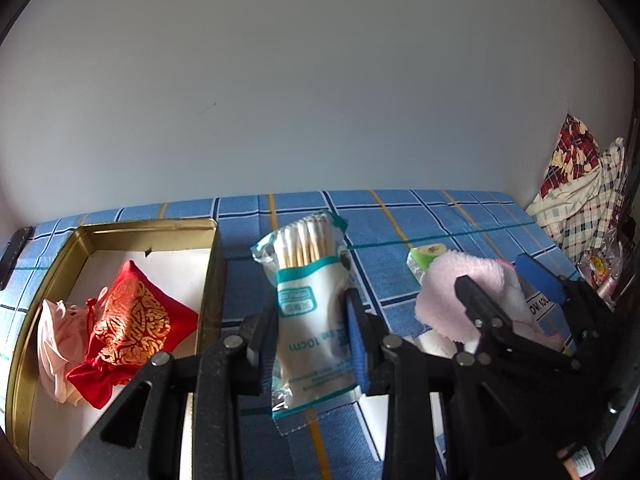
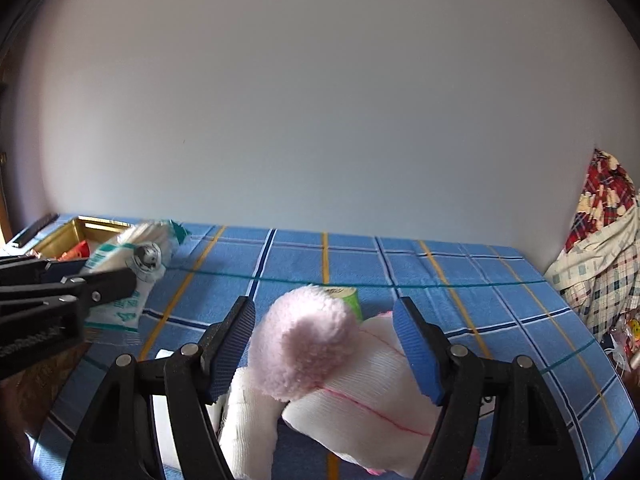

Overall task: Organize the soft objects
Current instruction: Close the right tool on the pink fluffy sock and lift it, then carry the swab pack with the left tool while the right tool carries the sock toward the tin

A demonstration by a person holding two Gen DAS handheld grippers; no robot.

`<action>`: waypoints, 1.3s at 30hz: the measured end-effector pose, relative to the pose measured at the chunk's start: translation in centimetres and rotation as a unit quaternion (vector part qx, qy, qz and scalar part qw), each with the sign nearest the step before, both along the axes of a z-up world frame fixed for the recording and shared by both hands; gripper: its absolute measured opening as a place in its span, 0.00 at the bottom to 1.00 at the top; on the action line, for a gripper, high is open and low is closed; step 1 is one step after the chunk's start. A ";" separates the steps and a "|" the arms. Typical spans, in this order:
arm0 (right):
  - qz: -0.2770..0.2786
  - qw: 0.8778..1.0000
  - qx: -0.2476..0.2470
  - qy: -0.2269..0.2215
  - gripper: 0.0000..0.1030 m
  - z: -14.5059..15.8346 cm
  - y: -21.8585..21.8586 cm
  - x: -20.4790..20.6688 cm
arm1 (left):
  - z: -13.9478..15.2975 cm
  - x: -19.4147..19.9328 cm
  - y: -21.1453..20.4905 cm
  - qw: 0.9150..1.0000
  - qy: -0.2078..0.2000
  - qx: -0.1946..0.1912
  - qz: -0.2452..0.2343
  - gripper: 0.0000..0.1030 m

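Cotton-swab pack (image 1: 310,320) clamped in left tool (image 1: 312,344), next into gold tin (image 1: 120,226); right tool (image 2: 324,344) apart, straddling fluffy sock (image 2: 308,344), must close.

Both grippers are built alike. The left gripper (image 1: 312,322) is made of matte black, finely textured linkage arms, joined by round silver pivot pins, with long slots cut through the near links. Ribbed blue pads (image 1: 357,344) are fitted on the inner faces of its fingers. The same black arms, silver pins and blue ribbed pads (image 2: 416,350) are seen on the right gripper (image 2: 324,350).
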State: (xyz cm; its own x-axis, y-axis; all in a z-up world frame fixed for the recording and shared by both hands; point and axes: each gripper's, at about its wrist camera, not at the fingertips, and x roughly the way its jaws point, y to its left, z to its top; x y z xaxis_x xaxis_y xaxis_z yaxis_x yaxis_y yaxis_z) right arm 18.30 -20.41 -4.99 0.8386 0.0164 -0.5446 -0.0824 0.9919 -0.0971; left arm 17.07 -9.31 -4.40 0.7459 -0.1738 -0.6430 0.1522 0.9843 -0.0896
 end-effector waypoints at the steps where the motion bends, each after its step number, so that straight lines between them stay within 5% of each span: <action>1: -0.004 1.000 -0.007 0.013 0.71 -0.3 0.1 0.5 | 0.1 -0.1 -0.1 1.000 -0.005 0.003 -0.001 0.29; 9: 0.002 0.998 -0.007 0.064 0.69 -1.2 0.5 1.7 | 0.5 -0.8 -0.4 1.000 -0.025 0.006 -0.005 0.29; 10: 0.006 0.998 -0.006 0.069 0.53 -1.4 0.6 1.8 | 0.5 -0.8 -0.4 1.000 -0.025 0.005 -0.005 0.29; 13: 0.012 0.997 -0.003 0.080 0.30 -1.6 0.5 2.0 | 0.4 -0.7 -0.1 1.000 -0.023 0.001 -0.003 0.29; 16: 0.021 0.997 0.011 0.070 0.24 -1.3 0.3 1.2 | 0.5 -0.9 0.2 1.000 -0.026 -0.003 -0.002 0.29; 39: 0.031 0.996 0.040 -0.067 0.23 1.8 0.2 -4.9 | 0.5 -2.1 0.5 0.999 -0.046 -0.006 -0.002 0.29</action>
State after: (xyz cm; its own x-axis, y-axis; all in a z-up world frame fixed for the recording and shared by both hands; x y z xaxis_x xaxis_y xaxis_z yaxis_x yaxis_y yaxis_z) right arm 13.45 -20.16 -3.18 0.8994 0.1092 -0.4233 -0.1349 0.9904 -0.0312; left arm 14.94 -8.86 -3.86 0.8011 -0.1845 -0.5694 0.1651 0.9825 -0.0861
